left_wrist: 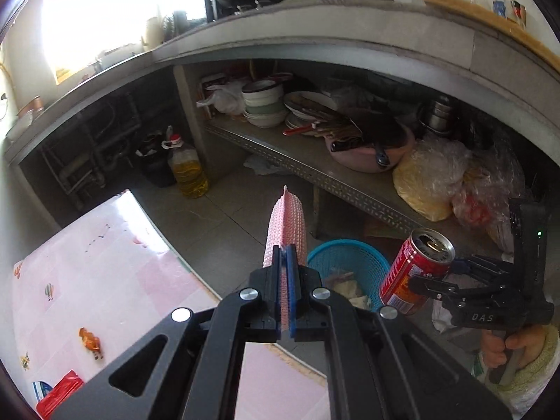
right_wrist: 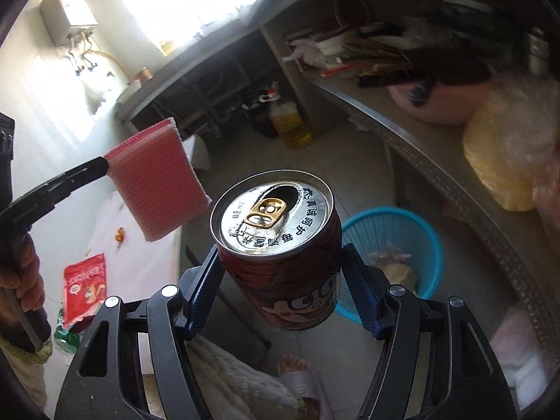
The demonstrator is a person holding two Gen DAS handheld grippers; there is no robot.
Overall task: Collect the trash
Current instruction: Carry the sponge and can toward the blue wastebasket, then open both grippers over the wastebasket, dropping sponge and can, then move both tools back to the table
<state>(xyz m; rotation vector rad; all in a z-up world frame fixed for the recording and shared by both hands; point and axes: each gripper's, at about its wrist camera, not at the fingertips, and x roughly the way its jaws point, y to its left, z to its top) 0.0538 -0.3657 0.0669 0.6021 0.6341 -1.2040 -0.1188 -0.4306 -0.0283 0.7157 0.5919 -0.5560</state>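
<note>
My left gripper (left_wrist: 286, 262) is shut on a pink sponge (left_wrist: 285, 224), held upright above the floor; the sponge also shows in the right wrist view (right_wrist: 157, 182). My right gripper (right_wrist: 280, 273) is shut on an opened red drink can (right_wrist: 280, 245), held in the air; the can also shows in the left wrist view (left_wrist: 413, 273), to the right of the sponge. A blue mesh trash basket (left_wrist: 350, 262) stands on the floor below both, with some trash inside; it also shows in the right wrist view (right_wrist: 395, 245). A red snack wrapper (right_wrist: 84, 287) and a small orange candy wrapper (left_wrist: 91, 343) lie on the table.
A pink-patterned table (left_wrist: 98, 280) is at the left. A metal shelf (left_wrist: 315, 171) holds bowls, a pink basin (left_wrist: 371, 154) and plastic bags (left_wrist: 430, 178). An oil bottle (left_wrist: 187, 171) stands on the floor. A slippered foot (right_wrist: 301, 374) is below.
</note>
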